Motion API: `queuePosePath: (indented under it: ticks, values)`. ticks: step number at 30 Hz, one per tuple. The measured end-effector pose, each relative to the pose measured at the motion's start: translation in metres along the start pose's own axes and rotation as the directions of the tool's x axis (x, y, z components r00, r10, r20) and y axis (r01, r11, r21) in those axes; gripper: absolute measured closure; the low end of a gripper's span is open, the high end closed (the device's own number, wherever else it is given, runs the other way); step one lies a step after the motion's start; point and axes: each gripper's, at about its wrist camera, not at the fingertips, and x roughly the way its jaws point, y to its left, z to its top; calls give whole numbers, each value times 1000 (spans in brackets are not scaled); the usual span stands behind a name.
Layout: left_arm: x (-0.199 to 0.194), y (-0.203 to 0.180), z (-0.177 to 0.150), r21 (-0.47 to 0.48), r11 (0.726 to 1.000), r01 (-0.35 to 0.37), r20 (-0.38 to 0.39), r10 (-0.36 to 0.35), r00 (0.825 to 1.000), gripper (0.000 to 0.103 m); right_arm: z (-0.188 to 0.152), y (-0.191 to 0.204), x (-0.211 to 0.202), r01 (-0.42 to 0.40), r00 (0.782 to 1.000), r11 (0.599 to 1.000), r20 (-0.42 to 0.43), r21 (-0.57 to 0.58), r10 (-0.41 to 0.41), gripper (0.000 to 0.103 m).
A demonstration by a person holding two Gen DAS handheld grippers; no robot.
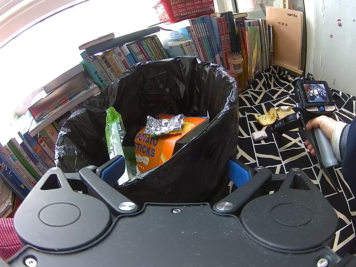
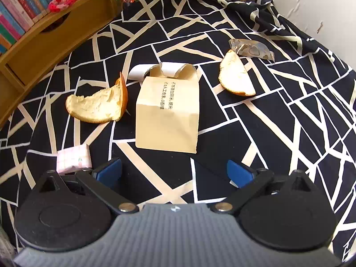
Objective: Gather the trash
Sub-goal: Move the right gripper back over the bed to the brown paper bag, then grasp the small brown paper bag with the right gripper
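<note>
Black-and-white cloth, right hand-held gripper spread — empty, above beige carton, left hand-held gripper straddling bin liner

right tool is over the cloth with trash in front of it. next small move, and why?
Probably ease the right tool forward and down onto the tan paper bag. Its jaws stand open and empty, and the bag lies flat on the patterned cloth straight ahead, nearer than either orange peel. The left tool already straddles the rim of the lined bin, so the drop spot looks ready.
</note>
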Motion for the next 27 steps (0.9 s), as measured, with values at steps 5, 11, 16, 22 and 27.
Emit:
queuePosePath:
  ticks: [5, 11, 16, 22, 27]
  values:
    - [0, 0, 0, 0, 1000, 0, 0, 0, 1000, 7, -2, 2, -1, 4, 1000, 1000, 15, -25, -4, 0]
    - [0, 1, 0, 1, 1000, -1, 0, 1, 1000, 7, -4, 0, -1, -11, 999, 999, 45, -36, 13, 0]
    - [0, 1, 1, 1, 1000, 0, -1, 0, 1000, 7, -11, 0, -3, -13, 995, 999, 98, -48, 18, 0]
    - [0, 2, 1, 2, 1000, -1, 0, 1, 1000, 7, -17, -1, -5, -6, 989, 999, 151, -48, 13, 0]
    - [1, 2, 1, 0, 1000, -1, 0, 1, 1000, 7, -15, -3, -14, -3, 972, 1000, 236, -26, 9, 3]
